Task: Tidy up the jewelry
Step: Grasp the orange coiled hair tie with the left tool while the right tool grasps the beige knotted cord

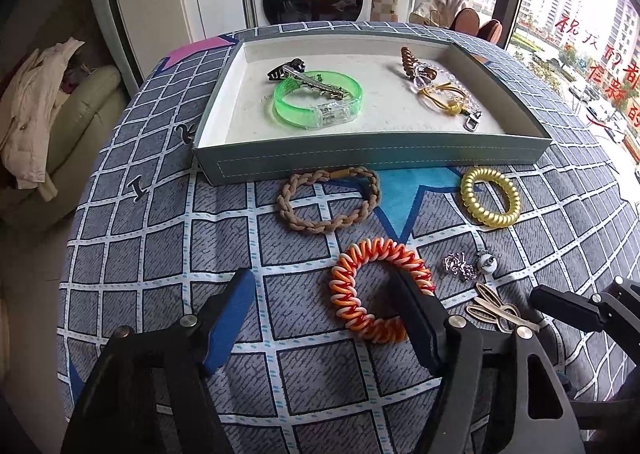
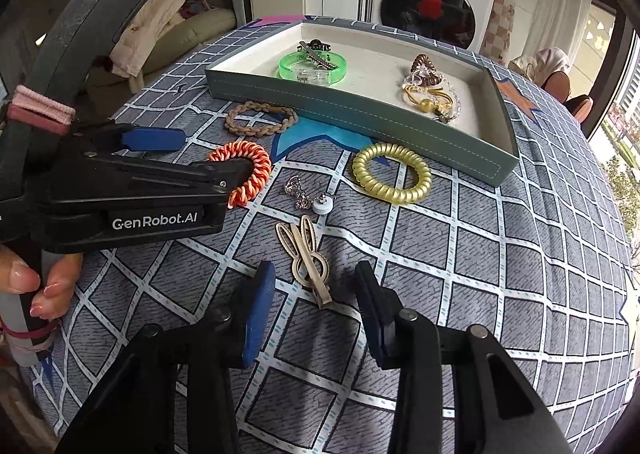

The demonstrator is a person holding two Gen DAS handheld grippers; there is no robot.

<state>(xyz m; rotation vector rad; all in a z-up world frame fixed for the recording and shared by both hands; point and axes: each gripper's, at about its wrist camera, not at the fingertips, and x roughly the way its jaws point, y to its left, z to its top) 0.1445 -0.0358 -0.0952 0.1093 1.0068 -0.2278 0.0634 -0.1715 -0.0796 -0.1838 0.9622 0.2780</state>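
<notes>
just before the tray (image 2: 360, 110), we straddle the light, stiff rabbit clip (image 2: 308, 262) with our right gripper (image 2: 310, 302) unclenched, aiming mid-body.

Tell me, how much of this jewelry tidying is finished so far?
Partly done. The tray already holds a green bangle, a dark hair clip and a tangle of hair ties and beads. The left gripper straddles the orange coil tie; the right gripper sits around the rabbit-ear clip, neither lifted. The braided band, yellow coil tie and small sparkly pieces remain on the cloth.
</notes>
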